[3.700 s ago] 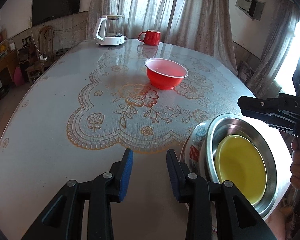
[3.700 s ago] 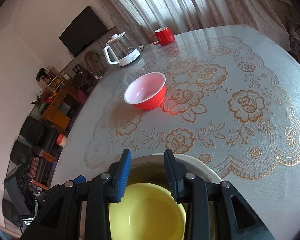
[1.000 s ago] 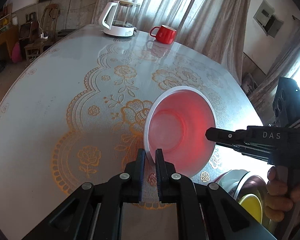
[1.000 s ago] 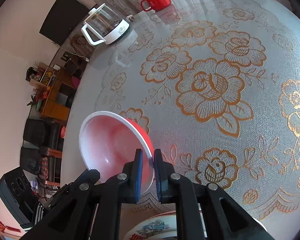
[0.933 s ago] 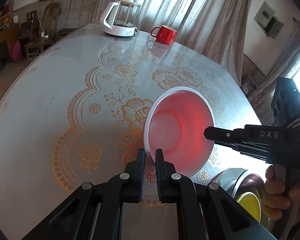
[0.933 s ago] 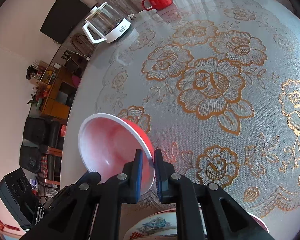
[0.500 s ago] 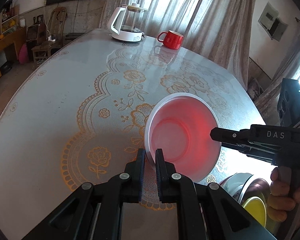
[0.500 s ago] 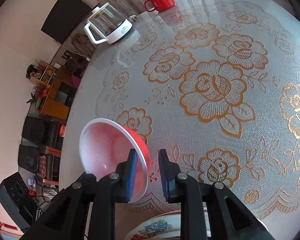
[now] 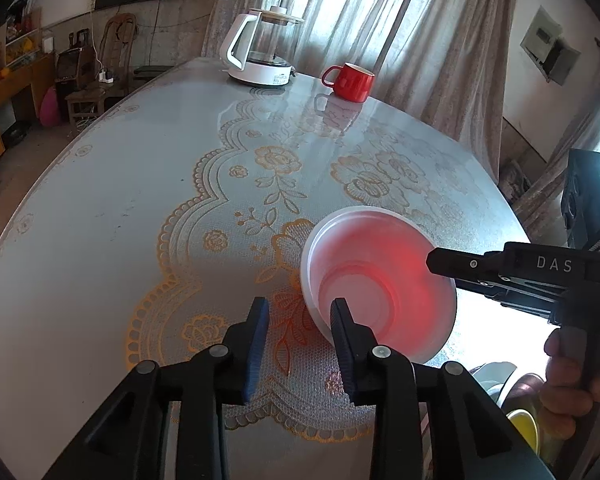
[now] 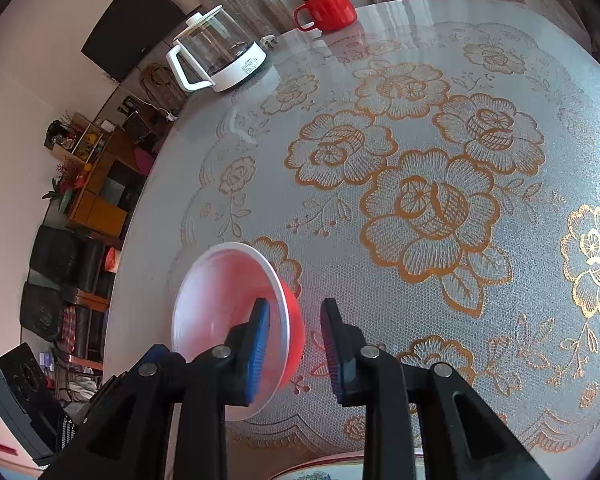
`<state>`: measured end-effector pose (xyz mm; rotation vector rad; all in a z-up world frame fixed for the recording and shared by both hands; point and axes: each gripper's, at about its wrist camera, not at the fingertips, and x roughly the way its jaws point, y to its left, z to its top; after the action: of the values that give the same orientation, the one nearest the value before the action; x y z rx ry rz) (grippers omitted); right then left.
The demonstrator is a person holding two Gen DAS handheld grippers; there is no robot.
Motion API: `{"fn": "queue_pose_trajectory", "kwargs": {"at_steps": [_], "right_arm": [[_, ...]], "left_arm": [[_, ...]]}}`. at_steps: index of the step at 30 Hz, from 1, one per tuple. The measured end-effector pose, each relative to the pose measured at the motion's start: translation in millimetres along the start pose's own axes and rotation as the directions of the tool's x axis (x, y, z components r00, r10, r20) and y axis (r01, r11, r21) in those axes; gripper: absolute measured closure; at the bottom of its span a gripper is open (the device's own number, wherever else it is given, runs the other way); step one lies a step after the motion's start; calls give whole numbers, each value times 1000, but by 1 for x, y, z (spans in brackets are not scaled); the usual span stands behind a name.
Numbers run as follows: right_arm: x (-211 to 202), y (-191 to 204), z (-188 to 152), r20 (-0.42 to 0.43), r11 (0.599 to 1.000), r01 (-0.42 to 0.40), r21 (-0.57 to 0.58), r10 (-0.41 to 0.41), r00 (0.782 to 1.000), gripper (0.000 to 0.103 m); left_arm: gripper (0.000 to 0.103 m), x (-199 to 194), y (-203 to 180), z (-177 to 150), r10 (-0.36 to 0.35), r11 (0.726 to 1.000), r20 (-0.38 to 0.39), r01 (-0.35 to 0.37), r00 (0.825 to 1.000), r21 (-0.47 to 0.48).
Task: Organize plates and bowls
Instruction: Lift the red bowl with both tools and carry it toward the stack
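Tilted up on edge just beyond the nested stack (image 9: 500, 380), over the lace-patterned table cover (image 9: 204, 264): the red plastic bowl (image 9: 380, 280), mouth turned toward the left gripper (image 9: 300, 340). Both tools spread, pinching nothing. Left gripper with one pad just at the bowl's near rim, the other off to the side. Right gripper (image 10: 296, 344) straddling the opposite rim, one pad inside and one outside. Cannot tell what props the bowl. Probably better placed, the right gripper, for closing and carrying back toward the stack. In the stack, a yellow bowl (image 9: 522, 426) nested in a steel one; red bowl empty.
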<state>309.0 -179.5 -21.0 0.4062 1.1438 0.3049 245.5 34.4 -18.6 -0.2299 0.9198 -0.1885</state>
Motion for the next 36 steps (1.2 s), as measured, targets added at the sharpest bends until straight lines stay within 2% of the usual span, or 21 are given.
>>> {"fn": "queue_pose_trajectory", "kwargs": {"at_steps": [5, 9, 14, 20, 24, 29, 32, 33, 35, 36], "right_arm": [[-1, -1, -3, 11, 1000, -11, -3, 11, 1000, 74], [-9, -1, -9, 31, 1000, -15, -13, 15, 999, 73], [-22, 6, -17, 76, 996, 37, -77, -31, 997, 71], [-38, 22, -30, 138, 982, 88, -169, -65, 988, 71], [-42, 27, -35, 152, 978, 97, -184, -69, 986, 72], [-35, 24, -39, 137, 981, 104, -165, -82, 987, 81], [-24, 23, -37, 106, 984, 96, -152, -80, 991, 84], [-19, 23, -37, 92, 984, 94, -148, -81, 992, 89], [-11, 26, -38, 74, 980, 108, -168, -97, 993, 94], [-9, 26, -39, 70, 979, 114, -171, -104, 992, 95]], "left_arm": [[69, 2, 1, -1, -29, 1000, -8, 29, 1000, -3], [66, 0, 1, -2, -14, 1000, 6, 14, 1000, 6], [66, -3, 4, -4, -33, 999, 1, 33, 999, 8], [67, -18, 31, -4, -61, 997, 12, 61, 998, -55], [69, -25, 45, -3, -110, 989, 32, 113, 993, -94], [70, -16, 41, 3, -200, 974, 20, 201, 980, -106], [75, -2, 28, 6, -218, 972, -13, 216, 976, -95], [75, 1, 23, 6, -220, 973, -23, 217, 975, -78], [89, 9, 15, 6, -178, 983, -44, 176, 983, -46], [90, 9, 15, 5, -167, 985, -38, 166, 985, -37]]}}
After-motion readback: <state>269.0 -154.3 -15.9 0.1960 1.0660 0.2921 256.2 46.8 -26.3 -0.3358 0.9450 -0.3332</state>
